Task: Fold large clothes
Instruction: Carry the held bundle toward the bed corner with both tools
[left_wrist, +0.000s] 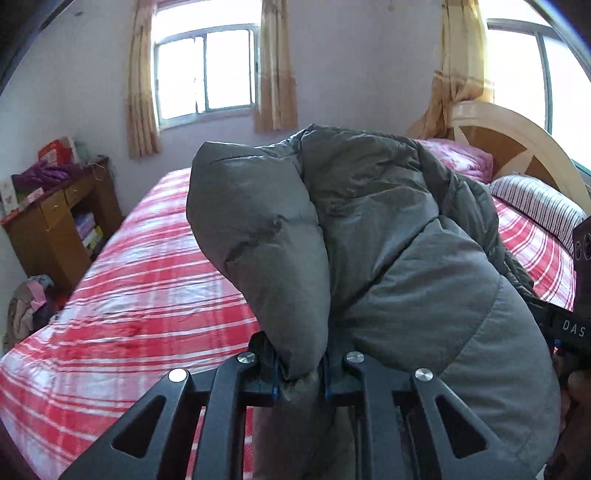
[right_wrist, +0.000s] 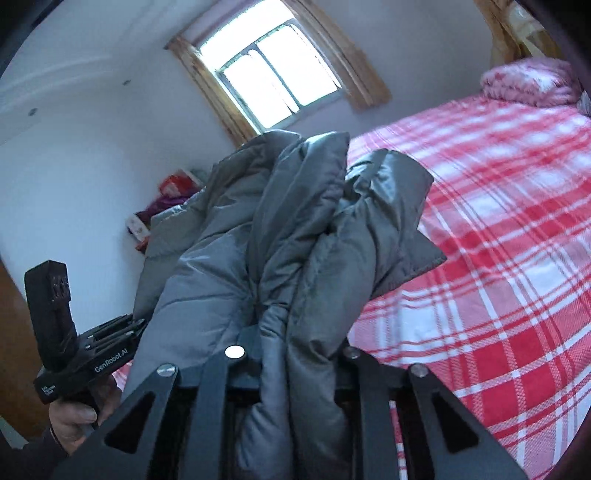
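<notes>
The grey puffer jacket (left_wrist: 388, 229) hangs bunched in the air above the red plaid bed (left_wrist: 140, 288), lifted between both tools. The left gripper (left_wrist: 301, 373) has its fingers pinching a padded fold at 6 o'clock. The right gripper (right_wrist: 295, 369) likewise clamps gathered fabric at 6 o'clock, the bed spreading toward 3 o'clock.

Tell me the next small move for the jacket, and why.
Probably lower the grey puffer jacket onto the plaid bedspread and spread it flat: both the left gripper and right gripper pinch it bunched and raised, so no fold can start.
</notes>
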